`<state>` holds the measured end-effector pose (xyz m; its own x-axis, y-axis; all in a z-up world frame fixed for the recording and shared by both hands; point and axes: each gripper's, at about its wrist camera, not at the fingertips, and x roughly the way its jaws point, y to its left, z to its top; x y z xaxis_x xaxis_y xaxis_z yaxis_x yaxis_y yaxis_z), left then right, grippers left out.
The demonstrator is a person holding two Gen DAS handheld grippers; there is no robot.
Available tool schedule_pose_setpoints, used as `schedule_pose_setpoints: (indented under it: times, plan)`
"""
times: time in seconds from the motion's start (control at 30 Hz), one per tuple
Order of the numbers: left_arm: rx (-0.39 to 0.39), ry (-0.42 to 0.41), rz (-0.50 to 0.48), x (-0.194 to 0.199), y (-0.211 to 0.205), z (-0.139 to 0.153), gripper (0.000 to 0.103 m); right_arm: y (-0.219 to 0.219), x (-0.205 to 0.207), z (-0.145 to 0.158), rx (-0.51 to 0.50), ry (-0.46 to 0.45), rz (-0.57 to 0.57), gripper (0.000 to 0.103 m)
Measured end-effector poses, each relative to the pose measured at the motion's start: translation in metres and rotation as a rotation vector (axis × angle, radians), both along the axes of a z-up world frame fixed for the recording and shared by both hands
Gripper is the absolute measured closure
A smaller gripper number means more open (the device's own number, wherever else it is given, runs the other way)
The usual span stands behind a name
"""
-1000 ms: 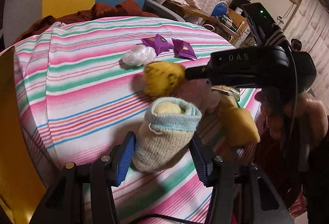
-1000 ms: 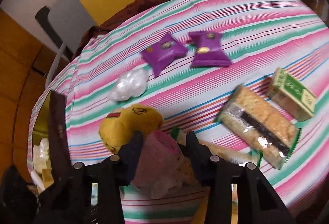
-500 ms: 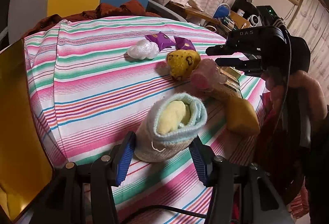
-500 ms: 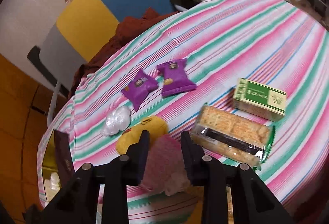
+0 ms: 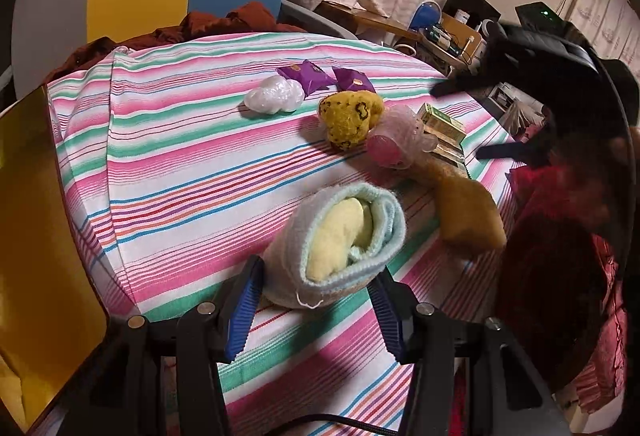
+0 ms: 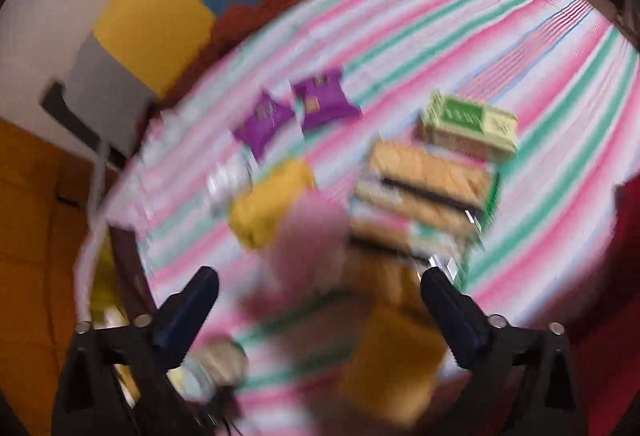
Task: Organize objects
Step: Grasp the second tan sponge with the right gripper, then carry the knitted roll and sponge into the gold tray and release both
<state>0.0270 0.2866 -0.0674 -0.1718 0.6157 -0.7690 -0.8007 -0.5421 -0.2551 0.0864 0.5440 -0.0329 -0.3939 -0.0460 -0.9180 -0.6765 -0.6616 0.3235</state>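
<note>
no legible text, package print blurred

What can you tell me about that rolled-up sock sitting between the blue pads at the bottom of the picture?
The rolled sock looks like soft knit: a pale blue cuff folded over a beige body, with a light yellow sock tucked inside its open end. A loose white thread hangs from its lower edge. It lies tilted on the striped tablecloth, between the left gripper's ribbed blue pads, which look closed against its sides.

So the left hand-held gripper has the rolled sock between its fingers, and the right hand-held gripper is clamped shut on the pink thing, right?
Not quite. The right hand-held gripper is open, holding nothing; the pink item lies on the striped tablecloth, as the right wrist view shows. The left hand-held gripper does have the rolled sock between its fingers.
</note>
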Motion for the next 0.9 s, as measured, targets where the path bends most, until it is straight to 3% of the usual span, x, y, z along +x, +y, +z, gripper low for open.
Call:
schedule_pose_setpoints:
  times: [0.2, 0.33, 0.37, 0.47, 0.67, 0.9]
  plan:
    - [0.031, 0.004, -0.013, 0.008, -0.009, 0.009, 0.051, -0.004, 0.011, -0.021, 0.020, -0.180, 0.017, 0.000]
    - [0.067, 0.018, -0.033, 0.014, -0.015, 0.019, 0.051, -0.013, 0.004, -0.033, 0.037, -0.257, 0.100, 0.001]
    - [0.074, 0.014, -0.032, 0.014, -0.016, 0.021, 0.051, -0.014, 0.002, -0.035, 0.039, -0.271, 0.113, 0.005]
    - [0.102, 0.016, -0.029, 0.016, -0.022, 0.027, 0.051, -0.018, 0.000, -0.043, 0.054, -0.325, 0.161, 0.039]
    - [0.144, 0.016, -0.004, 0.014, -0.038, 0.040, 0.051, -0.027, 0.008, -0.027, 0.115, -0.228, 0.204, 0.043]
    - [0.175, 0.023, 0.063, 0.008, -0.064, 0.056, 0.050, -0.053, 0.017, 0.017, 0.169, -0.018, 0.274, 0.043]
